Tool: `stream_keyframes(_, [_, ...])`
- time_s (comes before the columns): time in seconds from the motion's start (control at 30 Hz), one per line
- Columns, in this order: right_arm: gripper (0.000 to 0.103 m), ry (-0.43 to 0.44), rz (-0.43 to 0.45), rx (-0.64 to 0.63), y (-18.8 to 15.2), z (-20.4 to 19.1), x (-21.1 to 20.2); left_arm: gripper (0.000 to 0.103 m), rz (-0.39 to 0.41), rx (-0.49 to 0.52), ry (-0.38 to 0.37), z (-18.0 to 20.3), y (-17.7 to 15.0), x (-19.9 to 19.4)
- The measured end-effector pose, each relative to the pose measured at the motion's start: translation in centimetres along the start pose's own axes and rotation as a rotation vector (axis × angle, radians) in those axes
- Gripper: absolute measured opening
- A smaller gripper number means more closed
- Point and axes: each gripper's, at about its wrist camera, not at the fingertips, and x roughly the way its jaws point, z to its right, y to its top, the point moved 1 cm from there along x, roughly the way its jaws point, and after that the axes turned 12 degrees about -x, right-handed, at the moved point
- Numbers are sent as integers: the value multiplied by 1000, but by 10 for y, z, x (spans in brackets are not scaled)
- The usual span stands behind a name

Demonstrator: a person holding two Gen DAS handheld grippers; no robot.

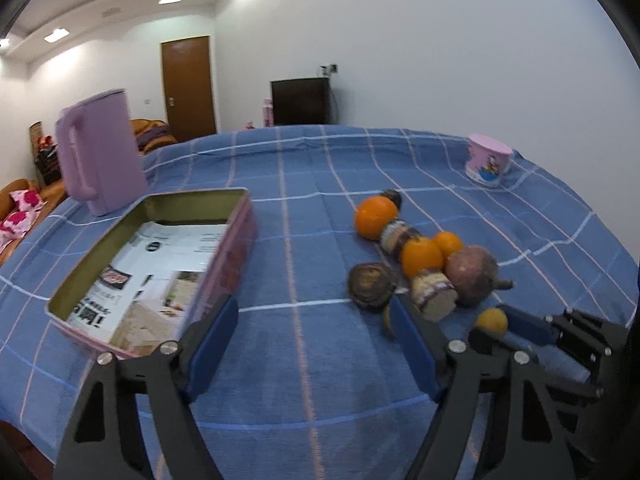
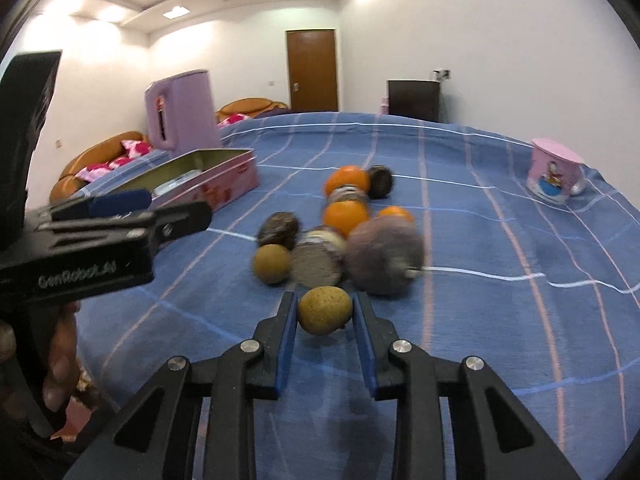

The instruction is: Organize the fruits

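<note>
Your right gripper clamps a small yellow-brown fruit between its blue pads, lifted just off the blue checked bench. The fruit pile sits just beyond at twelve o'clock. Your left gripper hangs wide apart, gripping nothing, the pink tin at its ten o'clock.

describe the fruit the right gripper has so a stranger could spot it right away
On the blue checked tablecloth, find the cluster of fruit right of the open pink tin. At its near edge, a small round yellow-brown fruit sits between the fingers of the right gripper. A similar one lies nearby, but only this fruit is gripped.
</note>
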Motion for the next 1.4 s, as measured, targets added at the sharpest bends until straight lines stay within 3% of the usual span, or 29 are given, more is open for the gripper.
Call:
stream_keyframes(0.17, [30, -29, 20, 24, -4, 10, -5, 79, -46, 35, -30, 17, -6, 9])
stream_keyframes(0.27, [30, -36, 28, 31, -5, 13, -8, 71, -88, 35, -47, 21, -7, 18])
stream_keyframes(0.63, [30, -35, 36, 47, -8, 18, -9, 60, -172, 41, -72, 33, -10, 39])
stream_keyframes(0.83, [30, -31, 33, 47, -10, 19, -8, 46, -186, 60, -78, 41, -10, 44])
stream_keyframes(0.93, [30, -28, 33, 49, -11, 19, -8, 35, -212, 56, -98, 39, -12, 49])
stream_keyframes(1.0, [30, -28, 35, 46, -11, 18, -9, 30, -211, 54, -112, 38, -12, 47])
stream_keyframes(1.4, [30, -23, 50, 36, -10, 14, -10, 30, -156, 56, -115, 31, -15, 36])
